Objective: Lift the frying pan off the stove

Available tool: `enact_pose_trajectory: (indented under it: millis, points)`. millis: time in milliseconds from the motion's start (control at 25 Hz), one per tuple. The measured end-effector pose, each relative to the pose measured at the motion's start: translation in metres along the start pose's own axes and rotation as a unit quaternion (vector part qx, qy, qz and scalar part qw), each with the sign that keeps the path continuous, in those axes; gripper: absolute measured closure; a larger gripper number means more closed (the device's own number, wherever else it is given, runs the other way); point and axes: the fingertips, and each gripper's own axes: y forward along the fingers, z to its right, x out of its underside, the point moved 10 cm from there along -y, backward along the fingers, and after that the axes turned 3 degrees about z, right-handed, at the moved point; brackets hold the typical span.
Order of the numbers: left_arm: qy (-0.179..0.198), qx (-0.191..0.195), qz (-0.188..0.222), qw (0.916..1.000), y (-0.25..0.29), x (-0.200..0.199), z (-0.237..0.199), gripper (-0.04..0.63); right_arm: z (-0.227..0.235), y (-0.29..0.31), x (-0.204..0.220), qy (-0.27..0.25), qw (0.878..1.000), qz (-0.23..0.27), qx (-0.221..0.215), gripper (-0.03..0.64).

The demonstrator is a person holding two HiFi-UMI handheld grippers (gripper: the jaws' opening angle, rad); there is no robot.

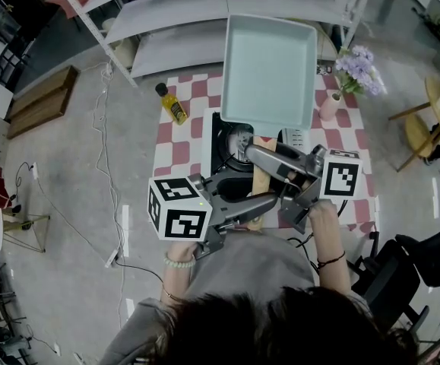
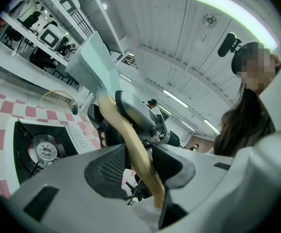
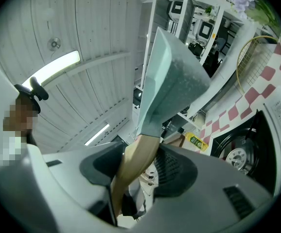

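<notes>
Fig. note, positions relative to stove. Your left gripper clamped wooden handle of frying pan. Your right gripper gripped same handle, nearer pan. Pan hung above stove, clear of burner, handle toward you. Oil bottle stood left of stove on checked cloth.

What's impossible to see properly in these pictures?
- Stove burner: head view, partly hidden under the raised frying pan.
- Wooden handle: head view, mostly covered by the left gripper and right gripper clamped on it.
- Bottle label: head view, too small to read.
</notes>
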Motion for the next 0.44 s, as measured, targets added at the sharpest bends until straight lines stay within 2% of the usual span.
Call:
enact_pose_trajectory:
  millis: [120, 440]
  points:
    - [-0.001, 0.001, 0.000, 1.0000, -0.0003, 0.0004, -0.0006, 0.417, 0.0028, -0.0025, -0.0002, -0.009, 1.000, -0.002, 0.012, 0.399]
    - [-0.002, 0.003, 0.002, 1.0000, -0.0008, 0.0003, -0.0024, 0.417, 0.0041, -0.0012, 0.0001, -0.003, 1.000, 0.002, 0.006, 0.399]
